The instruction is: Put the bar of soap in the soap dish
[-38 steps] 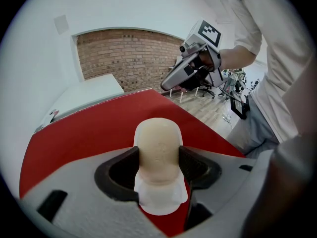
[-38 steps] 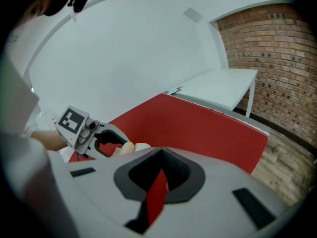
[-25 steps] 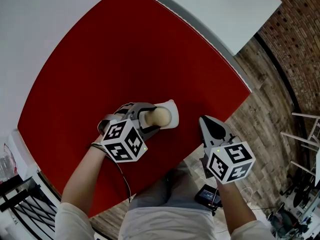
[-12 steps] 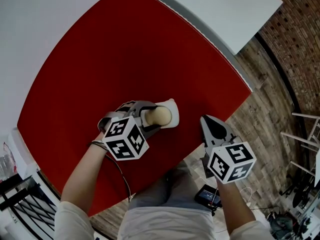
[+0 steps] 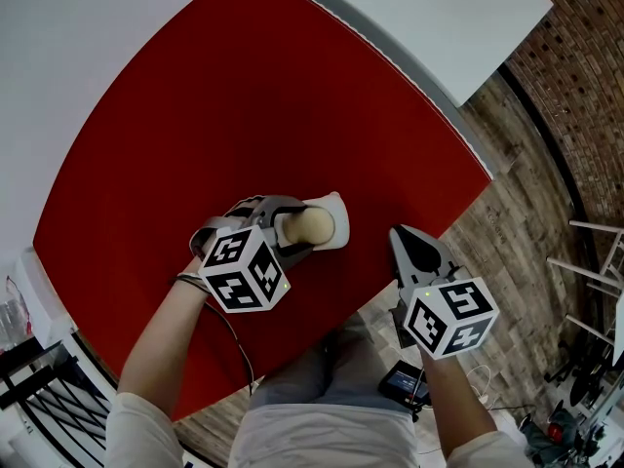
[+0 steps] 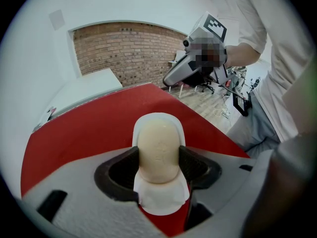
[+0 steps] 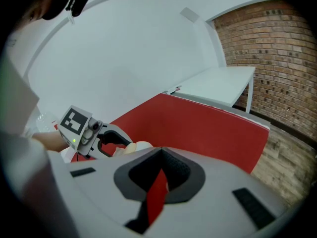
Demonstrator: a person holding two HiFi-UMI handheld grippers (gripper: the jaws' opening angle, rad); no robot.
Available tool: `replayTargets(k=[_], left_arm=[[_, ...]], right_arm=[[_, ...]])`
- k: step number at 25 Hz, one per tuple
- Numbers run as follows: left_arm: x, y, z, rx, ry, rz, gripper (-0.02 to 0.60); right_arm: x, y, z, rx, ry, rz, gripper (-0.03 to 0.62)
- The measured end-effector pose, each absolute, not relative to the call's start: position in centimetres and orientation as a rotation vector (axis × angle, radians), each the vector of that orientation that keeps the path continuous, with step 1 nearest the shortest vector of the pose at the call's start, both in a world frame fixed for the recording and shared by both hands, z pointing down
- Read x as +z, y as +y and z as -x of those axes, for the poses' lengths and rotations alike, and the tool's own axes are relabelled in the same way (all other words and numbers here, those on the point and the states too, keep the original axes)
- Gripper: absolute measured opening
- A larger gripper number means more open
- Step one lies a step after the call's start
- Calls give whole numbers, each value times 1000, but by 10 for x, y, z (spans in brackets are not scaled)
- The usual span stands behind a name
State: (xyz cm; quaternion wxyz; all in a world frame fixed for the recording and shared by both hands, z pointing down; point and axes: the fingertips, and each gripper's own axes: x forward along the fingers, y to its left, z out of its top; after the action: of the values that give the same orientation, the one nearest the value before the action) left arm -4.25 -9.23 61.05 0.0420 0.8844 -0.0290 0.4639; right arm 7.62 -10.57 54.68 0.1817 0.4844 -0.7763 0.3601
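- left gripper (image 6: 159, 158): jaws stand wide, one pad on each long side of the bar of soap (image 6: 158, 150), both pads touching it. Reads as a grip, not just straddling.
- Soap is pale cream with rounded ends and lies lengthwise, pointing away from the gripper.
- Soap sits inside the outline of the white soap dish (image 6: 161, 202). Dish rim shows past the far end, and more dish shows at the near end under the jaws.
- Can't tell whether the soap is fully seated on the dish floor or held a hair above it. The pads hide the contact line.
- Dish sits on the red table (image 5: 244, 96), near the edge closest to the person.
- right gripper (image 7: 161, 152): jaw tips meet, nothing between them, only a red sliver of table visible through the gap.
- In the head view it hangs over the table's near edge, apart from the dish and to its right.
- White desk (image 5: 439, 18) butts against the far side of the red table, with wood floor (image 5: 526, 193) to the right.
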Motion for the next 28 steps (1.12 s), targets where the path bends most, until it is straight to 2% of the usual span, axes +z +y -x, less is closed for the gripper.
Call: replayTargets(k=[16,28], left_arm=[[604,-91,42,1400,-56,-2721,284],[596,-94,45,1389,-85,-2735,284]], right_arm=[[545,-105,-73,1020,-2198,-1367,3],[541,-105,-70,1013,-2211,-1362,3]])
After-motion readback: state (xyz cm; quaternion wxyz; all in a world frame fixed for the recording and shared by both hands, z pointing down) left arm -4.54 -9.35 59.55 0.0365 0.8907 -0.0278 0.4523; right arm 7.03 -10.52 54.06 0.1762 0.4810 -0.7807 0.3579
